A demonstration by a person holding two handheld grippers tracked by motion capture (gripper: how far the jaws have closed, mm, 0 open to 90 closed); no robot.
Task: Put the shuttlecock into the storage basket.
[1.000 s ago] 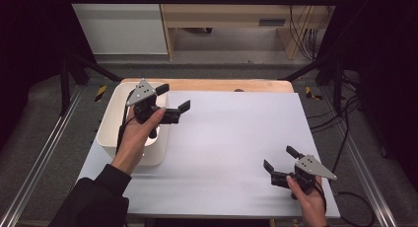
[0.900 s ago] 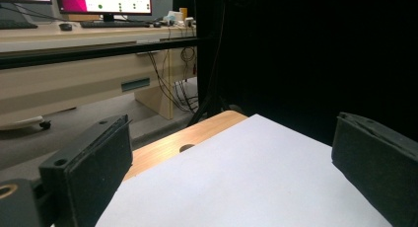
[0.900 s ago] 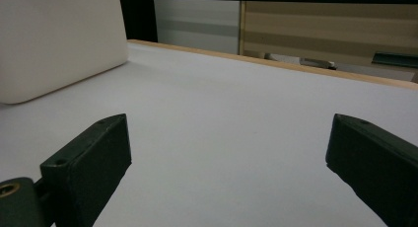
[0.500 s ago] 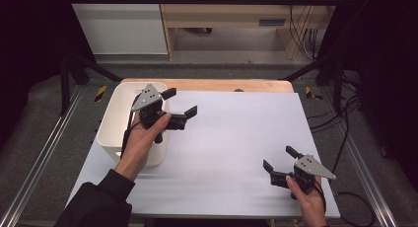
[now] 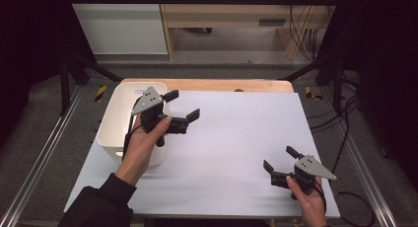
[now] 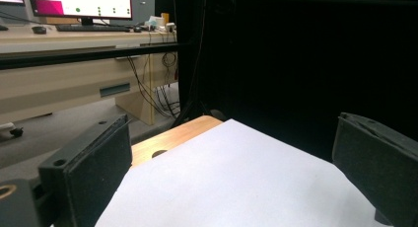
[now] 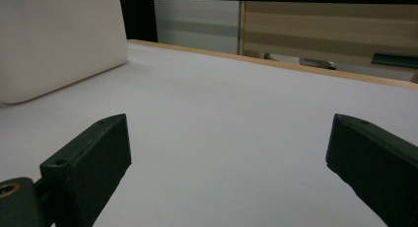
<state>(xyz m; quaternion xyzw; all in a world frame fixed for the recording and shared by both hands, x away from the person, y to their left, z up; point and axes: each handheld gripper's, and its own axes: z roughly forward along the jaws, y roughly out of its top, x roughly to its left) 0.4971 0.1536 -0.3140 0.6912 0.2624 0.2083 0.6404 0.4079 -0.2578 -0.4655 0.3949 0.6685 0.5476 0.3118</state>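
- White bin [image 5: 116, 122] stands at the table's left edge, on the white sheet [image 5: 231, 138] that covers the table. Its inside can't be made out from the high view, as the hand and gripper cover part of it. Judgement: it is parked at the side to leave the sheet's middle free as working area.
- Left gripper [image 5: 183, 108] is held above the bin's right rim, jaws spread wide, nothing between them, pointing right and away from the person. Judgement: the hand is raised off the surface, carried rather than resting, so this reads as travel between bin and open sheet, not a grasp.
- Left gripper view: both black pads are far apart, with bare sheet between them and the wooden table edge [image 6: 172, 138] beyond; a desk with a monitor [image 6: 79, 2] sits in the background. This confirms the empty claw, which the high view shows less plainly.
- Right gripper [image 5: 280, 159] sits low at the sheet's near right corner, well apart from the bin, jaws open and empty. Judgement: a parked, waiting pose.
- Right gripper view: looking low across the sheet, it shows the bin's outer wall [image 7: 59, 39] at far left, plain and unmarked, where the high view gives rim and footprint instead.
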